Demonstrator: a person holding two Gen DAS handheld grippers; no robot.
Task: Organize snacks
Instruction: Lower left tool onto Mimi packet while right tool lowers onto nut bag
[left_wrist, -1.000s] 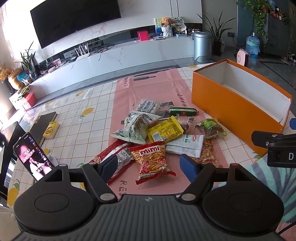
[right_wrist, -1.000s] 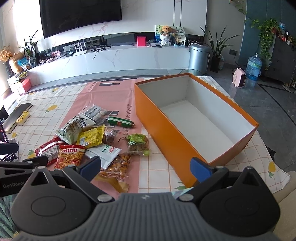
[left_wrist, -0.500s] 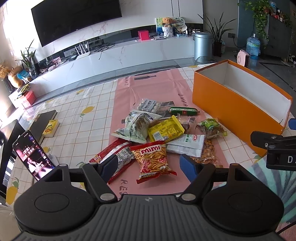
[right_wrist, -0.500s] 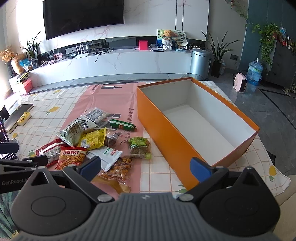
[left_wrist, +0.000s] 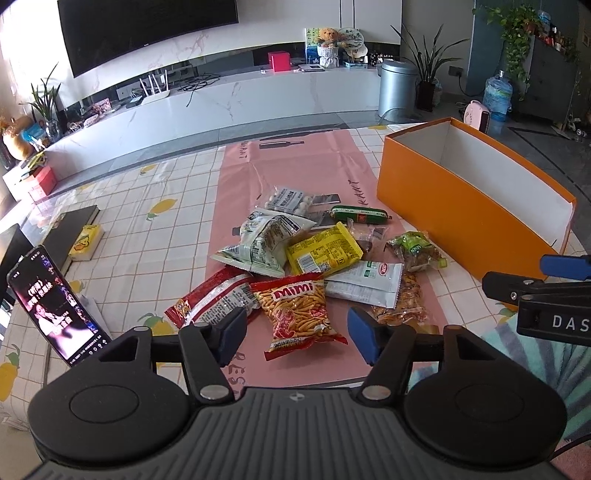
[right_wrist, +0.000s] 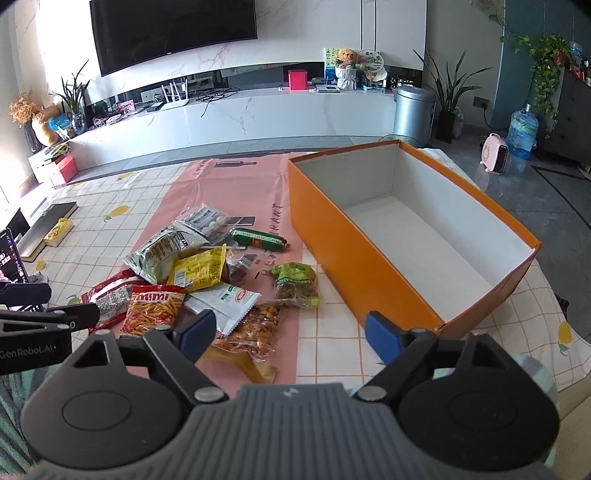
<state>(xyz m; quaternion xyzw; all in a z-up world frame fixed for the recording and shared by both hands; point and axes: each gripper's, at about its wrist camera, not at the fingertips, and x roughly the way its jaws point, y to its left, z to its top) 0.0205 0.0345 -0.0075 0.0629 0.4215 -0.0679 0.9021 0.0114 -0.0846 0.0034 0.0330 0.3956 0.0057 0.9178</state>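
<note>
Phone (left_wrist: 55, 306) propped at far left of bench. Left gripper (left_wrist: 295, 332) hovers over Mimi bag (left_wrist: 299, 314), jaws just been closing, nothing gripped, prob. lining up first pick. Snacks (right_wrist: 207, 273) piled mid-bench. Right gripper (right_wrist: 291, 332) likewise narrowing, empty. Orange box (right_wrist: 369, 266) at right, empty, ready to fill.

Your table (left_wrist: 122, 236), in a lemon-print check cloth with a pink runner (left_wrist: 295, 162) down the middle: snack packets (left_wrist: 295, 258) heaped at centre; orange box (left_wrist: 461, 206) at 3 o'clock; phone (left_wrist: 55, 306), yellow pack (left_wrist: 85, 242) at 9 o'clock.
</note>
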